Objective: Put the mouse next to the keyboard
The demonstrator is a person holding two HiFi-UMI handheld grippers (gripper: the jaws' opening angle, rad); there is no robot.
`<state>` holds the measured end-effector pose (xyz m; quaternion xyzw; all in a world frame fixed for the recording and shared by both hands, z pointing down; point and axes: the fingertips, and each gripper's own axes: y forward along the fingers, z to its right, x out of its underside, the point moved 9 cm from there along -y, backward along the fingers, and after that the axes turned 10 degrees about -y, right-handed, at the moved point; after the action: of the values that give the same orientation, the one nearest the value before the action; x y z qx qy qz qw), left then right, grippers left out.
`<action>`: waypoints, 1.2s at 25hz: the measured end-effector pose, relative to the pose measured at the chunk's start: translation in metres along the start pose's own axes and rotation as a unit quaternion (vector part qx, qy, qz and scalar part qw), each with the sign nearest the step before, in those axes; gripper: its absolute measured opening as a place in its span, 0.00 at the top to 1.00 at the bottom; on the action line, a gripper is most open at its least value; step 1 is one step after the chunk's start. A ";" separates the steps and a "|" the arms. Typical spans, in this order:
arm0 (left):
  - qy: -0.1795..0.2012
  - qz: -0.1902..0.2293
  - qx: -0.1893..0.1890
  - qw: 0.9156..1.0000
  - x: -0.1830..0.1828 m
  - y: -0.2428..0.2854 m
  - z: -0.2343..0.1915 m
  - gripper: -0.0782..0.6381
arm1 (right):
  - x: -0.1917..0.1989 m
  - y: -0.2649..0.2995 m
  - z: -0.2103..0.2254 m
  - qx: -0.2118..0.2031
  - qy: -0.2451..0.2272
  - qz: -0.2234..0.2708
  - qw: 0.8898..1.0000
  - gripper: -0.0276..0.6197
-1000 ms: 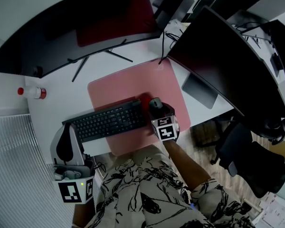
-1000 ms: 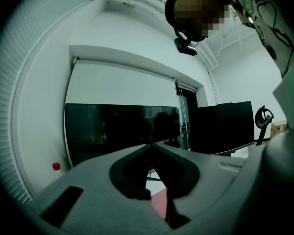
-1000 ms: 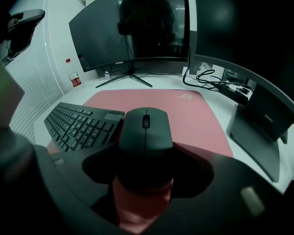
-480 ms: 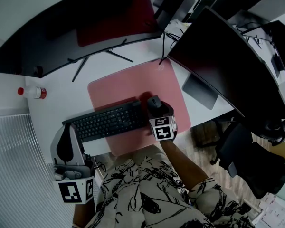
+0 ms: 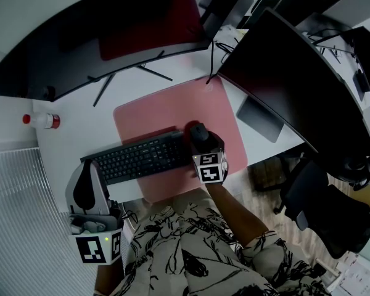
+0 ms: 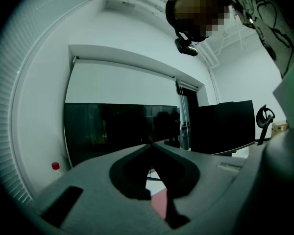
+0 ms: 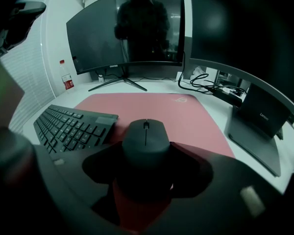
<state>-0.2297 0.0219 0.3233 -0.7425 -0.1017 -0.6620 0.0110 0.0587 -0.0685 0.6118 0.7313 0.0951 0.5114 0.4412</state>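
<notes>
Fingers of the right gripper [image 7: 146, 153] clasp the mouse [image 7: 146, 137] by its sides on the pink mat [image 7: 159, 104], just right of the keyboard [image 7: 71, 126], apparently to seat it there, while the left gripper [image 6: 150, 146] idles closed on nothing

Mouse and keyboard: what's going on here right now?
The person's right gripper is closed on the black mouse. The mouse is on the pink desk mat, close beside the right end of the black keyboard. The left gripper is shut on nothing, held apart at the left, taking no part.
</notes>
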 end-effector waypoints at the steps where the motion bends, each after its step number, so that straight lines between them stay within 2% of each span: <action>1: 0.000 0.000 0.000 1.000 0.001 0.000 0.000 0.89 | 0.001 0.000 -0.001 0.002 0.001 0.004 1.000 0.49; 8: 0.000 -0.002 0.003 1.000 0.001 0.002 0.004 0.89 | 0.007 -0.003 -0.002 0.014 0.006 0.038 0.999 0.49; 24: -0.005 0.010 0.009 1.000 -0.003 0.001 0.006 0.89 | 0.008 0.001 -0.001 -0.007 0.015 0.029 0.999 0.50; 30: -0.004 0.020 0.005 1.000 -0.009 -0.001 0.002 0.89 | 0.008 -0.001 -0.002 -0.024 -0.004 0.020 1.000 0.42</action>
<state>-0.2285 0.0223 0.3139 -0.7472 -0.0904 -0.6578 0.0275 0.0611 -0.0626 0.6162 0.7243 0.0664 0.5193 0.4488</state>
